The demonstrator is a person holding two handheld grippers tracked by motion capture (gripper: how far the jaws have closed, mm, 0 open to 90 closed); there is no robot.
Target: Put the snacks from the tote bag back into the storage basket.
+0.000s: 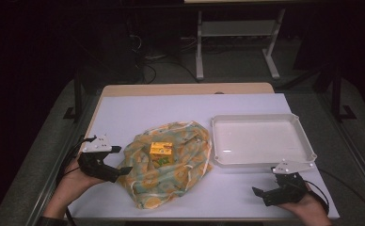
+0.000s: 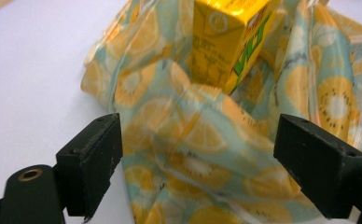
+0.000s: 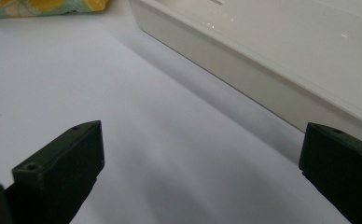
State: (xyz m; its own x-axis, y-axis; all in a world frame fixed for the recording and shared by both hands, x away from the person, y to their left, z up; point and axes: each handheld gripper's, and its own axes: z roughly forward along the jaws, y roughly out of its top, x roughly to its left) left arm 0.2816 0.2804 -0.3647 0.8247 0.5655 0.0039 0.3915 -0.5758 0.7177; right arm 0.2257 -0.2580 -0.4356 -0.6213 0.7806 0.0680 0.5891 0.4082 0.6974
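A lemon-print cloth bag [image 1: 169, 162] lies crumpled in the middle of the table, and a small yellow carton [image 1: 161, 153] stands on it. In the left gripper view the carton [image 2: 226, 42] rises behind folds of the bag [image 2: 193, 140]. My left gripper [image 1: 119, 162] is open at the bag's left edge, its jaws spread either side of the fabric [image 2: 198, 163]. My right gripper [image 1: 265, 194] is open near the table's front right, over bare table just in front of the white tray [image 1: 307, 141], whose wall [image 3: 244, 70] runs past its jaws.
The tray is empty and sits right of the bag. A corner of the bag [image 3: 44, 7] shows at the top left of the right gripper view. Behind the table stand a metal frame [image 1: 237, 42] and cables on a dark floor.
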